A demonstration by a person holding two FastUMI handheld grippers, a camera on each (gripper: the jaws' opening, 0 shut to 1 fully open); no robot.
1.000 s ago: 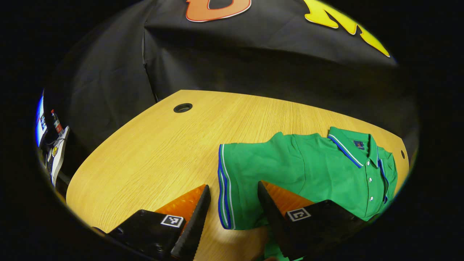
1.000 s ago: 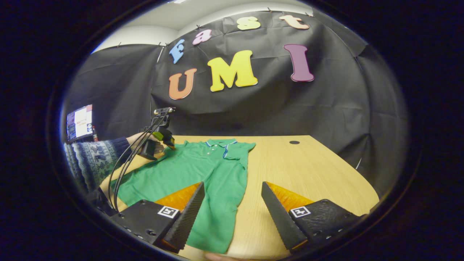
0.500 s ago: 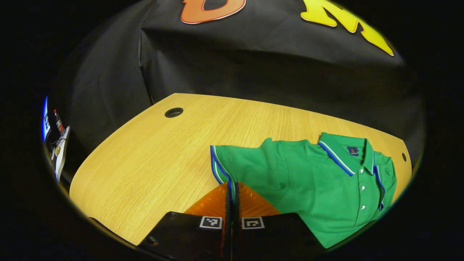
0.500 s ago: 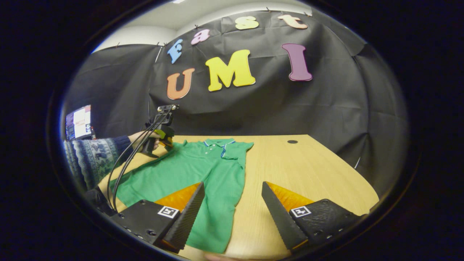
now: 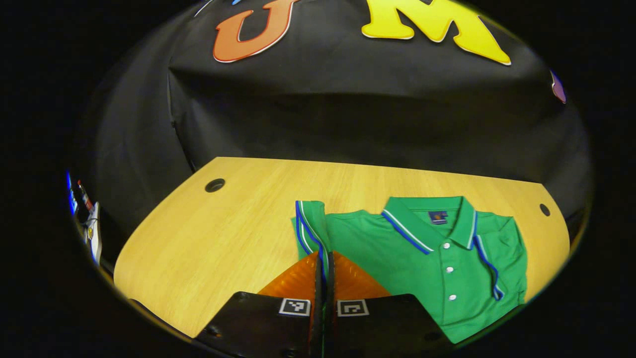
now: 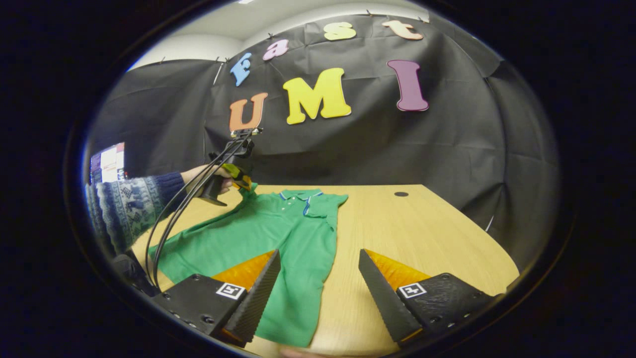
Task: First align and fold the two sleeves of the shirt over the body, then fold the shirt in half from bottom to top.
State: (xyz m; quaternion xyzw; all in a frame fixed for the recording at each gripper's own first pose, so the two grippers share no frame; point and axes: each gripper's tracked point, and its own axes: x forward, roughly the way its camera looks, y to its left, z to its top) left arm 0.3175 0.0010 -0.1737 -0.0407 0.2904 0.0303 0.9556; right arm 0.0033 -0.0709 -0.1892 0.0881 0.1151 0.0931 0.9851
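A green polo shirt (image 5: 427, 263) with blue and white trim lies front up on the wooden table (image 5: 223, 233). My left gripper (image 5: 323, 278) is shut on the striped cuff of one sleeve (image 5: 309, 226), lifted off the table. In the right gripper view the shirt (image 6: 278, 233) stretches toward me, its other sleeve (image 6: 325, 204) folded over the body. There the left gripper (image 6: 241, 179), held by a hand in a patterned sleeve (image 6: 134, 204), raises the sleeve corner. My right gripper (image 6: 318, 293) is open above the shirt's bottom hem, holding nothing.
Black cloth walls close the booth behind the table. Round cable holes (image 5: 214, 185) (image 5: 545, 209) sit near the table's far corners. A lit screen (image 6: 107, 166) stands at the left. Cables (image 6: 174, 219) hang from the left gripper.
The left gripper shut on the sleeve cuff, then lifted it up and in toward the shirt's body. The right gripper has stayed still and open.
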